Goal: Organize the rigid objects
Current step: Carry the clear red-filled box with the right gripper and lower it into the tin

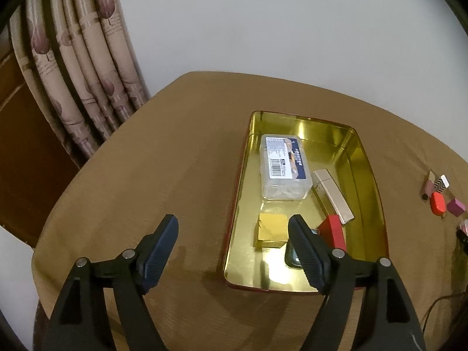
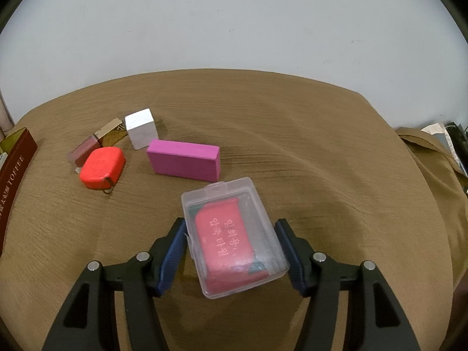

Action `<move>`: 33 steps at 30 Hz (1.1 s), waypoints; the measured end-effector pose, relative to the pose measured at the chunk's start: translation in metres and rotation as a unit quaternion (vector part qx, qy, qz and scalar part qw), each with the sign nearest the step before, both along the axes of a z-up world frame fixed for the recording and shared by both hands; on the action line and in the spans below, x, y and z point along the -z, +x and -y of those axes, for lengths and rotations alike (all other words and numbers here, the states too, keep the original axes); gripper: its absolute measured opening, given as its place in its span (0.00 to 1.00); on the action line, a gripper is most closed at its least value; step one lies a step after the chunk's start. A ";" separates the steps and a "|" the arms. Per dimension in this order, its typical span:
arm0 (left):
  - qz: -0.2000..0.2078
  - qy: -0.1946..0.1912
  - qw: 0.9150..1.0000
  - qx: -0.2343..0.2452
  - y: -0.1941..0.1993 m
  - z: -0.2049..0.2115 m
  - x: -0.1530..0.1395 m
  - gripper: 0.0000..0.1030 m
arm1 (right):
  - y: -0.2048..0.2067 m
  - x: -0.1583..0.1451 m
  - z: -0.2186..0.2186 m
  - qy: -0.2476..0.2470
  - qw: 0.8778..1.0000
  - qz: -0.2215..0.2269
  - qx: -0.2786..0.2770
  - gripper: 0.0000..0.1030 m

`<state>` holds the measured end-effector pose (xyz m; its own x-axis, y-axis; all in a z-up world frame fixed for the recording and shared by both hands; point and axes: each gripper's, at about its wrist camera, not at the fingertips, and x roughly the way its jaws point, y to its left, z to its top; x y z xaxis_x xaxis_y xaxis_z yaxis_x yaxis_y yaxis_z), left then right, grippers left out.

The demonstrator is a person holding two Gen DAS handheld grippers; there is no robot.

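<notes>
Our right gripper (image 2: 231, 251) straddles a clear plastic case (image 2: 234, 242) (red card inside) on the cloth-covered counter (image 2: 321, 152), jaws open and not touching it; our left gripper (image 1: 234, 251) hovers wide open, empty, over the gold tin (image 1: 365, 175).

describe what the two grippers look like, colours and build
Both look alike. The left gripper and right gripper have matte black plastic linkage arms with triangular cutouts and silver round pivot pins. Their fingers carry dark blue ribbed pads. No cables, markings or sleeves show.
</notes>
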<state>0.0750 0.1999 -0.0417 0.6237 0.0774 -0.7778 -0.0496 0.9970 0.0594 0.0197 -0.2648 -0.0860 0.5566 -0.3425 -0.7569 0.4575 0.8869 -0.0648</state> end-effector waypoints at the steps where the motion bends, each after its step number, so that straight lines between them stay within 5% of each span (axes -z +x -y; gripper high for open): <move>1: 0.001 0.007 1.000 -0.002 0.000 0.000 0.000 0.74 | 0.000 -0.002 -0.004 0.001 1.000 0.001 -0.001 0.61; 16: -0.004 0.001 1.000 -0.031 0.002 -0.014 0.001 0.80 | 0.017 -0.063 -0.090 0.018 0.993 0.047 -0.107 0.60; 33: -0.007 -0.040 0.994 -0.099 0.010 -0.060 -0.001 0.83 | 0.068 -0.086 -0.238 0.033 0.963 0.053 -0.262 0.60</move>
